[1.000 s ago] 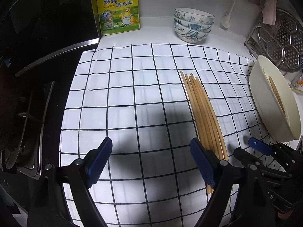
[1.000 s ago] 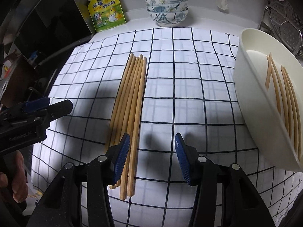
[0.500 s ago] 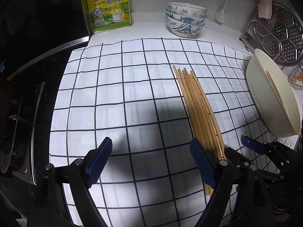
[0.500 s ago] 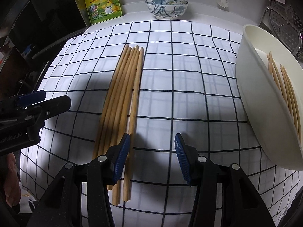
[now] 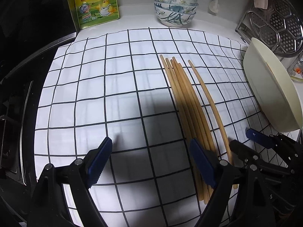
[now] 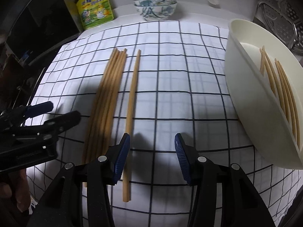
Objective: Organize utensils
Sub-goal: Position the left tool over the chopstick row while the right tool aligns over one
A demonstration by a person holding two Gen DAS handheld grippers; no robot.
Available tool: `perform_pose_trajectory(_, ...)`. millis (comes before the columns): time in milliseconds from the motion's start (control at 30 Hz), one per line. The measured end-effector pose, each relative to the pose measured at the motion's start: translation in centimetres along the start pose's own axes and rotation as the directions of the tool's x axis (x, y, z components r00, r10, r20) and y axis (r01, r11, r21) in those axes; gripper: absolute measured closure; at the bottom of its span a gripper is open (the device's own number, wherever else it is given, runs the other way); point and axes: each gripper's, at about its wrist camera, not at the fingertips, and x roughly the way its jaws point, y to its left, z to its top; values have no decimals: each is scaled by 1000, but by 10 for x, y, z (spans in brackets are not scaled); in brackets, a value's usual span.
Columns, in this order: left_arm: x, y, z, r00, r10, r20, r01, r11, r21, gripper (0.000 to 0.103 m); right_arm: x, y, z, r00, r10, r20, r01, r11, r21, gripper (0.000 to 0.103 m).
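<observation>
A bundle of wooden chopsticks [image 5: 185,98] [image 6: 108,94] lies lengthwise on the checked cloth [image 5: 106,87]. One single chopstick [image 5: 208,98] [image 6: 132,94] lies apart, just right of the bundle. My left gripper [image 5: 151,160] hangs open over bare cloth, its right finger above the bundle's near ends. My right gripper [image 6: 152,158] is open too, and the single chopstick passes under its left finger. Nothing is held. A tilted white oval container [image 6: 246,87] [image 5: 269,94] at the right holds several more chopsticks [image 6: 280,90].
Stacked patterned bowls [image 5: 176,9] and a yellow seasoning pouch [image 5: 96,3] stand at the back wall. A dark stove [image 5: 17,104] borders the cloth on the left. A metal steamer rack [image 5: 280,24] stands behind the container. A hand [image 6: 11,189] holds the left gripper.
One chopstick has come away from the bundle and now lies apart to its right. The left gripper has sunk a little closer to the cloth. Both jaws stay as wide as before.
</observation>
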Motion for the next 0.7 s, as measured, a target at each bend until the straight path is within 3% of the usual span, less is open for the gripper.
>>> perform_pose_trajectory(300, 3, -1, 0, 1000, 7, -5, -7, 1000, 0, 20, 5, 10, 0, 1000, -29, -3, 28, 999, -38, 56)
perform_pose_trajectory(700, 15, -10, -2, 1000, 12, -10, -11, 1000, 18, 20, 2, -15, -1, 999, -50, -2, 51, 999, 13, 56)
